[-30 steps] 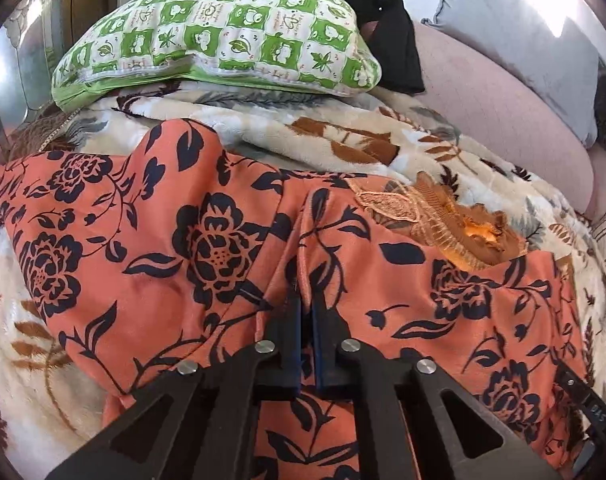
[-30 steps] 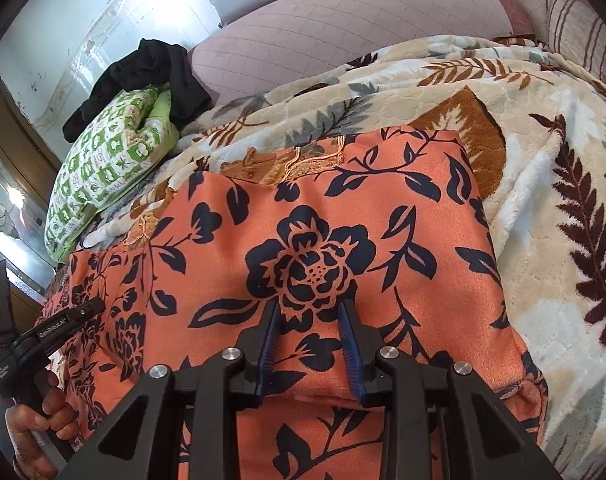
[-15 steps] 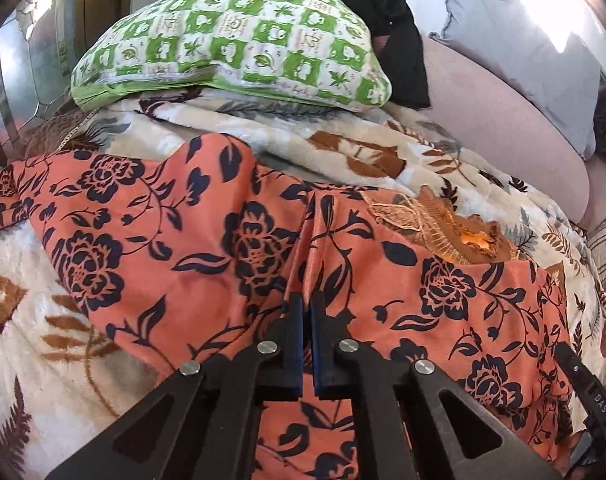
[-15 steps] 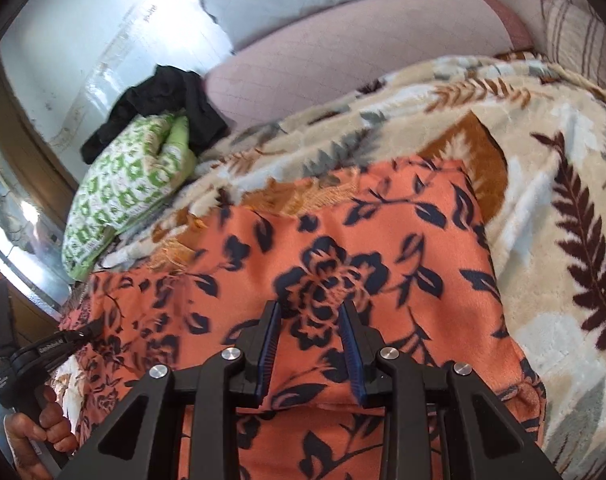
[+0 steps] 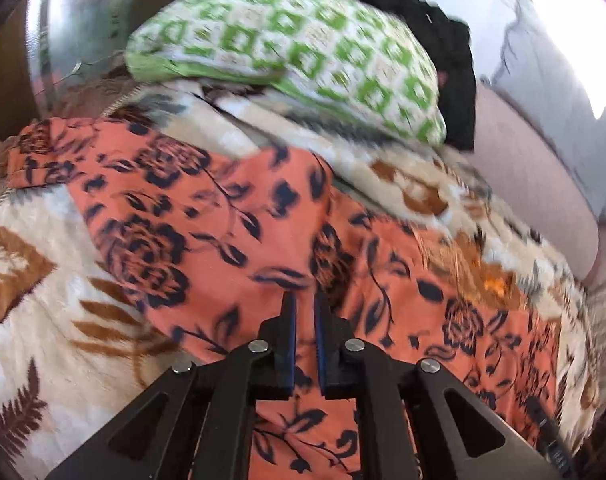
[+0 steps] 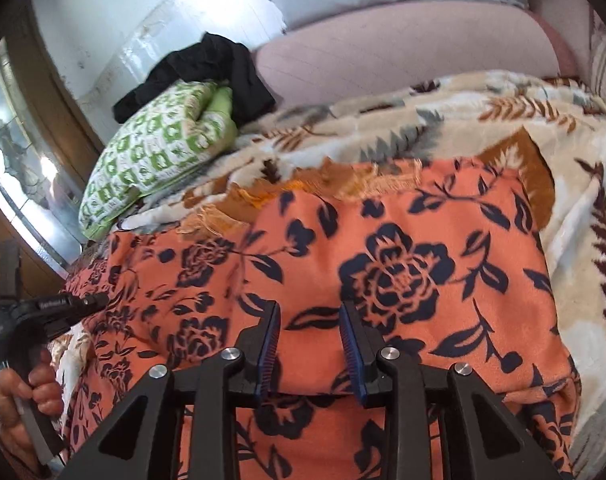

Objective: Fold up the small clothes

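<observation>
The orange floral garment [image 6: 383, 272] lies spread across the leaf-print blanket [image 6: 583, 216] on the bed, its near edge doubled over into a thick fold and a fringed, embroidered trim showing along its far edge. It looks thin, soft and light — cloth that will drape, wrinkle and slide over the plush blanket rather than hold a crease by itself, so it is best taken at an edge or corner, through both layers of the fold.

The right gripper [image 6: 310, 344] has that doubled near edge between its jaws, which stand partly apart and pinch the bunched layers. The left gripper [image 5: 304, 340] is over a ridge of the cloth farther left; its jaws are opening, only a narrow slit apart, and orange fabric shows in the gap — whether the pads press on it I cannot tell for sure.

Beyond the garment sit a green checked pillow [image 5: 303, 56] with a black garment [image 5: 443, 52] draped behind it.
</observation>
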Tool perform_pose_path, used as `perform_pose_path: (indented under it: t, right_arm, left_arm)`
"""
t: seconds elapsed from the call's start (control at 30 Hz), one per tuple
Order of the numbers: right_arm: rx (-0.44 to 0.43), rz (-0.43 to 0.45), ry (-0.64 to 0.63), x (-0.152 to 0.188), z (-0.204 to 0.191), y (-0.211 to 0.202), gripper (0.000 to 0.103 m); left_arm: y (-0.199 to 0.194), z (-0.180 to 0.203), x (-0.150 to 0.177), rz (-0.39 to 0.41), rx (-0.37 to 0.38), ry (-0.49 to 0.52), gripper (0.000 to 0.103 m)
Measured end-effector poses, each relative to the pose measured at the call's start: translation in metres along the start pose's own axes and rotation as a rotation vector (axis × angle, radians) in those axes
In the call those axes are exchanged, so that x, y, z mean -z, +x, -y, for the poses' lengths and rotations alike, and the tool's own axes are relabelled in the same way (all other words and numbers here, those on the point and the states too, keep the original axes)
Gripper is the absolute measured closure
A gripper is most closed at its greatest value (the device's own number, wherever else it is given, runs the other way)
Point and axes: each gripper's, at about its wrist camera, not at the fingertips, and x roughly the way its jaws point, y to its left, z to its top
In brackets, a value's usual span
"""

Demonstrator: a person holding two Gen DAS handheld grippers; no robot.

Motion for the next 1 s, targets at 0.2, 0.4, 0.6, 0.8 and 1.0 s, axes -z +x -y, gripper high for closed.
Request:
perform_pose_path:
  t: [0.2,0.4,0.6,0.8,1.0]
  right_arm:
    - [-0.017,-0.114,0.049,0.006,0.007,0.022,0.068]
    - [-0.016,-0.103,0.046,0.009,0.007,0.024,0.068]
    - [-0.009,-0.099,0.039,0.012,0.007,0.024,0.068]
    - [-0.008,-0.094,0.033,0.012,0.006,0.025,0.067]
    - [-0.027,-0.081,0.027,0.013,0.004,0.025,0.063]
  left_arm:
    - [-0.044,-0.082,-0.012,0.132,-0.079,-0.264,0.041]
    - [-0.053,-0.174,-0.032,0.079,-0.099,-0.443,0.037]
    - [-0.031,-0.226,-0.087,0.032,-0.058,-0.55,0.037]
    - [0.012,-0.244,-0.127,0.01,-0.126,-0.582,0.037]
    - [0.042,-0.255,-0.145,0.014,-0.149,-0.556,0.05]
